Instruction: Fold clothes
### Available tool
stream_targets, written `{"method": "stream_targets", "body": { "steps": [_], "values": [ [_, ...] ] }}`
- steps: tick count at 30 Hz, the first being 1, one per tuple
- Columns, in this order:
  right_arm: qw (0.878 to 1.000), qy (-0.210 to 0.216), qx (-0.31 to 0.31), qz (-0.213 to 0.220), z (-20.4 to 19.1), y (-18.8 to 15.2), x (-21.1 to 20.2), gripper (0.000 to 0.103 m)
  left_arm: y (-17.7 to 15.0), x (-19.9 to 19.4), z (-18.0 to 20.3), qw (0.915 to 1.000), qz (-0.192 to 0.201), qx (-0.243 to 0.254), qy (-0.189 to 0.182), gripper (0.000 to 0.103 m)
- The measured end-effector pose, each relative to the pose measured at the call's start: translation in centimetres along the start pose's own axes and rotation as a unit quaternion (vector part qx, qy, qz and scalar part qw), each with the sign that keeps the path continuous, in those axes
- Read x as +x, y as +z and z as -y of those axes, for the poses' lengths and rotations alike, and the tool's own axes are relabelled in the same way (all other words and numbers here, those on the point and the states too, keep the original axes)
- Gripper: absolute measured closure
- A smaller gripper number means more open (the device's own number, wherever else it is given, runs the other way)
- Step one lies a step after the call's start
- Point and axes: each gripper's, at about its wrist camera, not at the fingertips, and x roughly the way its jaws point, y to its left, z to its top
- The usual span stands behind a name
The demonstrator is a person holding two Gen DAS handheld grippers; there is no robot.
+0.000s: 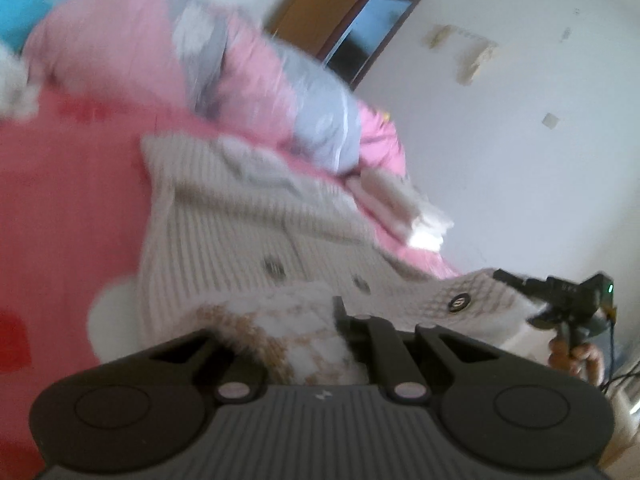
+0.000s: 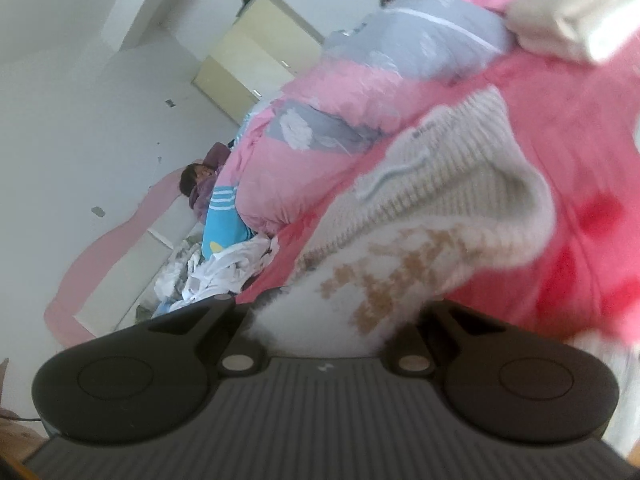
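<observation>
A beige ribbed cardigan (image 1: pixel 240 232) with dark buttons lies partly lifted over the pink bed sheet (image 1: pixel 60 200). Its fluffy white-and-brown trim (image 1: pixel 296 332) bunches over my left gripper (image 1: pixel 316 320), which is shut on it; only one black finger (image 1: pixel 340 312) shows. At the right of the left wrist view, a hand holds my right gripper (image 1: pixel 504 276), shut on the cardigan's buttoned corner. In the right wrist view the cardigan (image 2: pixel 448 184) hangs in a fold, and its fluffy trim (image 2: pixel 380 280) covers the right gripper (image 2: pixel 332 320) and hides its fingertips.
A pink and grey quilt (image 1: pixel 248 72) is heaped behind the cardigan. Folded light clothes (image 1: pixel 400 200) sit at the bed's edge. A person (image 2: pixel 200 184) lies at the far end beside crumpled white clothes (image 2: pixel 224 268). A door (image 1: pixel 372 28) and cupboard (image 2: pixel 252 60) stand by the white walls.
</observation>
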Motion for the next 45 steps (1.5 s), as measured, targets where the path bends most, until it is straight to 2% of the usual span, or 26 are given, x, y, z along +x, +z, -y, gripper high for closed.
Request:
{"method": "stream_targets", "body": {
  "steps": [4, 7, 11, 16, 24, 31, 35, 39, 42, 45],
  "values": [
    [0.999, 0.007, -0.033, 0.010, -0.8, 2.4, 2.6, 0.096, 1.5, 1.1, 0.0, 0.9980, 0.031, 0.053, 0.012, 0.097],
    [0.999, 0.009, -0.041, 0.018, -0.5, 3.9, 4.8, 0.096, 2.8, 2.4, -0.6, 0.9967, 0.040, 0.070, 0.012, 0.097],
    [0.999, 0.009, -0.039, 0.025, 0.6, 5.4, 7.9, 0.096, 4.5, 4.8, -2.1, 0.9977, 0.036, 0.056, 0.012, 0.097],
    [0.999, -0.007, -0.040, 0.026, 2.2, 7.2, 11.7, 0.096, 7.5, 9.2, -3.5, 0.9986, 0.016, 0.039, 0.031, 0.097],
    [0.999, -0.035, -0.005, 0.033, 6.6, 10.8, 17.0, 0.096, 13.3, 15.7, -5.9, 0.9976, -0.015, 0.018, 0.065, 0.097],
    [0.997, -0.031, 0.062, 0.039, 12.0, 14.1, 21.7, 0.096, 16.4, 20.4, -9.3, 0.9964, -0.037, -0.037, 0.067, 0.097],
    [0.997, -0.032, 0.066, 0.036, 12.5, 15.4, 23.7, 0.096, 18.1, 21.8, -10.4, 0.9962, -0.037, -0.045, 0.065, 0.097],
    [0.997, -0.036, 0.061, 0.029, 13.1, 16.8, 25.6, 0.096, 19.1, 24.2, -12.1, 0.9942, -0.059, -0.063, 0.064, 0.095],
    [0.995, -0.046, 0.089, 0.009, 15.0, 17.2, 27.6, 0.095, 19.0, 26.2, -14.6, 0.9882, -0.083, -0.120, 0.049, 0.089],
    [0.986, -0.053, 0.159, -0.018, 18.0, 17.1, 29.5, 0.090, 18.8, 27.0, -17.2, 0.9752, -0.094, -0.199, 0.021, 0.077]
  ]
}}
